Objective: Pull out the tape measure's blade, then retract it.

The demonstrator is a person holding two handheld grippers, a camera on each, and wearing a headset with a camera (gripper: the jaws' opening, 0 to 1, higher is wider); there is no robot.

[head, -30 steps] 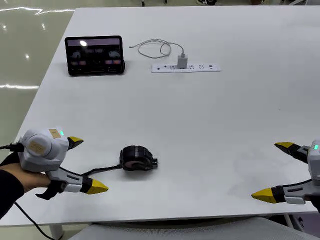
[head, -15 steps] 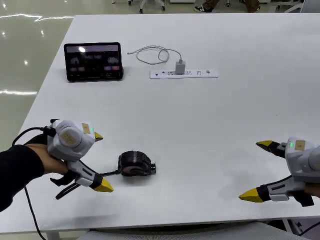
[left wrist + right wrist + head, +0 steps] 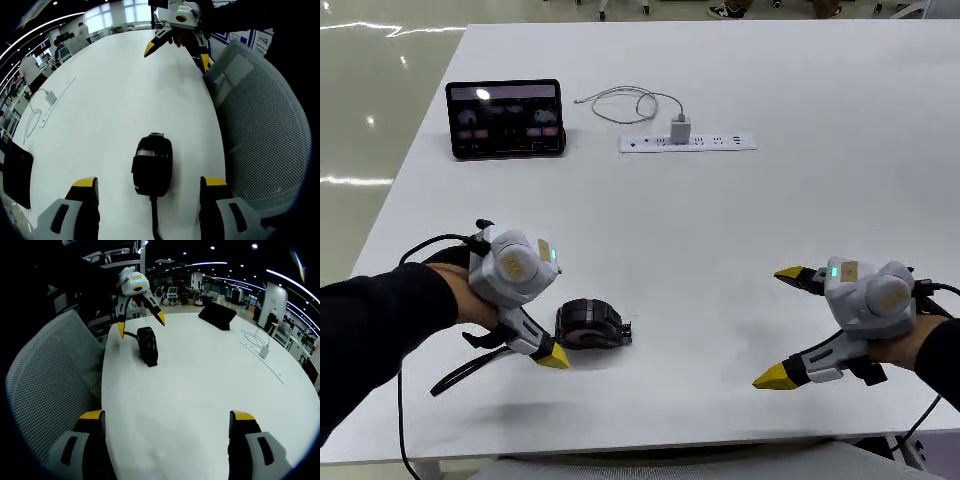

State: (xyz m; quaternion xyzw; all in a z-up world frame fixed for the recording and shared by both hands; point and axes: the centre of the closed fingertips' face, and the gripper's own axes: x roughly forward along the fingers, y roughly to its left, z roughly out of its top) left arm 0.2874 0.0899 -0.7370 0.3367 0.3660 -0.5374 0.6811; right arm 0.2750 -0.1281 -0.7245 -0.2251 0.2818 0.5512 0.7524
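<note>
A black tape measure lies on the white table near its front edge, with a black strap trailing left. My left gripper is open and low over the table, one jaw on each side of the tape measure's back end without touching it. In the left gripper view the tape measure sits between the yellow tips of the left gripper. My right gripper is open and holds nothing, well to the right. From the right gripper I see the tape measure far ahead.
A dark tablet stands at the back left. A white power strip with a charger and coiled cable lies behind the middle. A grey mesh chair is at the table's front edge.
My left gripper has moved right and closed in on the tape measure, so its jaws now straddle it. My right gripper has moved left, inward over the table. The tape measure has not moved.
</note>
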